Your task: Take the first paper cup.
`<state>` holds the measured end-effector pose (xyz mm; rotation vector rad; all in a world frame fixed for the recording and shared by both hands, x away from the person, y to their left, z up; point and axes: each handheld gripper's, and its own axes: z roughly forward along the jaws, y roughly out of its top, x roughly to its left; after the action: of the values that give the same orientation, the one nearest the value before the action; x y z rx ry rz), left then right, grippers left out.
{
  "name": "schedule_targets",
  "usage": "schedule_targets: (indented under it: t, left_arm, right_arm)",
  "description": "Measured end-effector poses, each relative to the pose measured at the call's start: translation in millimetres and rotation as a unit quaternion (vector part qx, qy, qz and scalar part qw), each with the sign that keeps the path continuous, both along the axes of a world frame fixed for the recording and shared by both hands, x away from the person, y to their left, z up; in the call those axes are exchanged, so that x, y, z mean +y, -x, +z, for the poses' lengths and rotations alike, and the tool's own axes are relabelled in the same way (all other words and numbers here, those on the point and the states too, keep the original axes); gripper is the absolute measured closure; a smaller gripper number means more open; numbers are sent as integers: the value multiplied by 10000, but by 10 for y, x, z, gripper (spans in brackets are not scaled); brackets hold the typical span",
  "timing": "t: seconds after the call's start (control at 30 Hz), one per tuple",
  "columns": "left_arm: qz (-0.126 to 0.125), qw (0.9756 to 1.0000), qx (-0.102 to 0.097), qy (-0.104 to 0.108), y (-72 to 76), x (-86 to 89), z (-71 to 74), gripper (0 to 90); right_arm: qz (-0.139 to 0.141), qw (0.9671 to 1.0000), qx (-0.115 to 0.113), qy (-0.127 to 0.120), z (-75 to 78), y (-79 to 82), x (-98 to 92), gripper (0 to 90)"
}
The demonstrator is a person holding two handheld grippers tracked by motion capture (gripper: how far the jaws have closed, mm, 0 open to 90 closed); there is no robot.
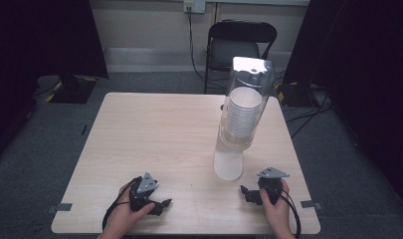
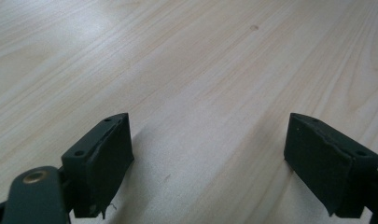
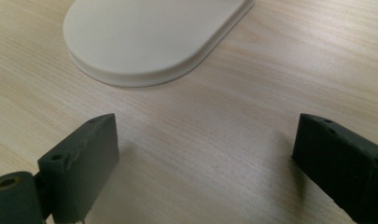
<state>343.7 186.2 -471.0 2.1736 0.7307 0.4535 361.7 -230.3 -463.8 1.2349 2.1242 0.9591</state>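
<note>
Held low at the near edge of the tabletop [image 1: 154, 124], the right claw [image 1: 246, 193] and left claw [image 1: 161, 204] are both spread wide and empty. Just beyond and left of the right claw, the nearer one, an upright cup dispenser [image 1: 239, 119] is set on its white base [image 3: 149, 39].

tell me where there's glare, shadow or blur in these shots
High view: glare whitens the top of the clear dispenser tube, and the room edges are dark. Left gripper view: a soft sheen crosses the table and the near jaws look soft. Right gripper view: the white base is slightly blurred, with shadow under its rim.
</note>
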Motion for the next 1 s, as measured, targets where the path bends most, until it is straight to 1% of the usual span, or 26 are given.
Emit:
schedule_targets:
  t: [0.27, 0.33, 0.37, 0.4, 0.43, 0.47, 0.5, 0.57, 0.6, 0.63, 0.67, 0.77, 0.8, 0.87, 0.93, 0.97, 1.0]
  left_arm:
    - [-1, 10000, -2, 0, -1, 0, 0, 148]
    - [-1, 10000, -2, 4, -1, -1, -1, 148]
    - [-9, 10000, -2, -13, -2, 1, 1, 148]
    - [-6, 10000, -1, 1, -2, 0, 0, 148]
    - [-7, 10000, 2, 6, -2, 0, 0, 147]
    - [-7, 10000, 2, 6, -2, 0, 0, 147]
    - [-7, 10000, 1, 5, -1, -1, -1, 147]
    - [-9, 10000, 1, 1, -2, 0, 0, 147]
    - [-12, 10000, 1, 2, -2, 0, 0, 147]
    - [-15, 10000, -17, -18, -5, 3, 2, 146]
    - [-24, 10000, -28, -21, -8, 4, 2, 146]
    - [-28, 10000, -29, -33, -8, 4, 3, 146]
    - [-24, 10000, -28, -24, -7, 3, 2, 145]
    - [-32, 10000, -10, -7, -7, 2, 1, 145]
    - [-35, 10000, -13, -14, -8, 2, 1, 145]
    - [-22, 10000, 9, 5, -5, 0, -1, 145]
    - [-23, 10000, 3, 4, -6, 0, -1, 145]
  right_arm:
    - [-13, 10000, 20, -15, 1, 1, 2, 62]
    - [-81, 10000, -6, 1, 0, 12, 7, 64]
    - [-85, 10000, -40, 15, 0, 19, 10, 78]
    - [-81, 9999, -59, -19, 2, 22, 10, 124]
    - [-90, 9998, -154, -110, 39, 27, 5, 185]
    - [-90, 9998, -154, -110, 39, 27, 5, 185]
    - [-42, 9997, -208, -127, 65, 33, 13, 128]
    - [54, 9987, -508, -78, 164, 46, 49, 165]
    - [105, 9981, -601, -54, 205, 55, 75, 142]
    - [147, 9976, -670, -65, 237, 52, 101, 143]
    - [234, 9970, -706, -220, 286, 37, 151, 148]
    - [226, 9964, -769, -276, 324, 12, 201, 145]
    - [242, 9956, -839, -338, 367, -16, 246, 146]
    - [228, 9946, -923, -405, 416, -42, 277, 147]
    - [271, 9943, -925, -463, 467, -73, 303, 149]
    - [271, 9943, -925, -463, 467, -73, 303, 151]
    - [285, 9938, -955, -501, 510, -107, 324, 153]
